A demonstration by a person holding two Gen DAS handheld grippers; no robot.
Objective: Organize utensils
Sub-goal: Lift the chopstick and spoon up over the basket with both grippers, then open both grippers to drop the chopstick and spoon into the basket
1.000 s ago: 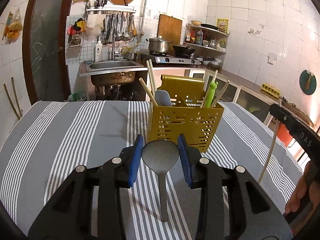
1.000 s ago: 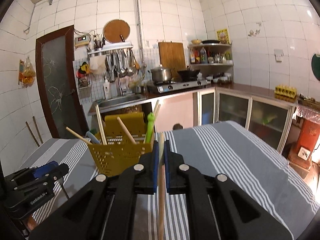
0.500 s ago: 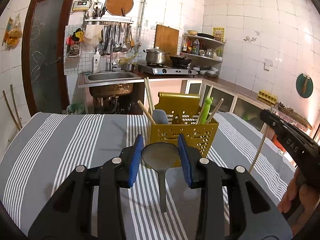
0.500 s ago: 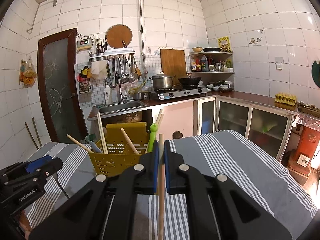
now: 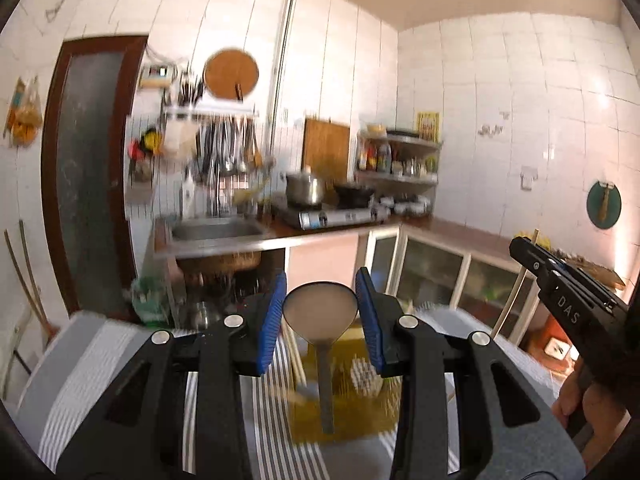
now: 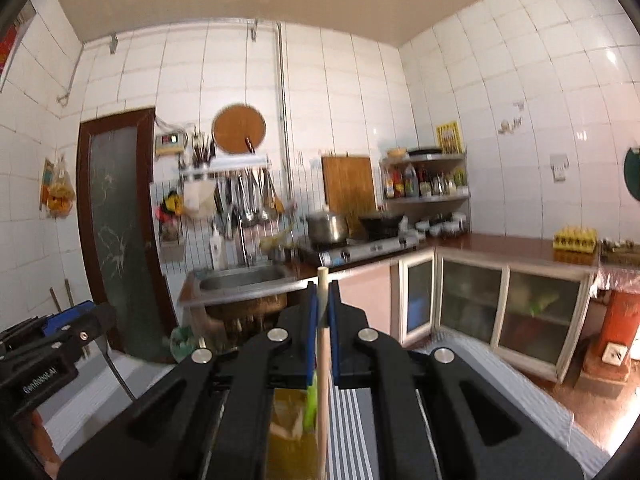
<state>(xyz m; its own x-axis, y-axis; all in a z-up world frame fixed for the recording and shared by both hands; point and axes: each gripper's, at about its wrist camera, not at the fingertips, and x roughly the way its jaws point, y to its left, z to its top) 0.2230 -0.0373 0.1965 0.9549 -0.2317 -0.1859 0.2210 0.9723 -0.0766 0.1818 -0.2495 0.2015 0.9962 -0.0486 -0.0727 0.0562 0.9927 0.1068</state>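
Where both grippers sat lower before, left gripper point(image 5: 320, 312) now lifted, jaws pinching grey ladle point(image 5: 321, 312) above blurred yellow utensil basket point(image 5: 360, 380) holding chopsticks, right gripper point(image 6: 322, 312) raised, jaws pressed on wooden chopstick point(image 6: 322, 360)

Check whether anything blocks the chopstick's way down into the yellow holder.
Nothing outside the holder does. The right gripper holds the chopstick upright right above the yellow holder. Only the green utensil already inside crowds its lower end.
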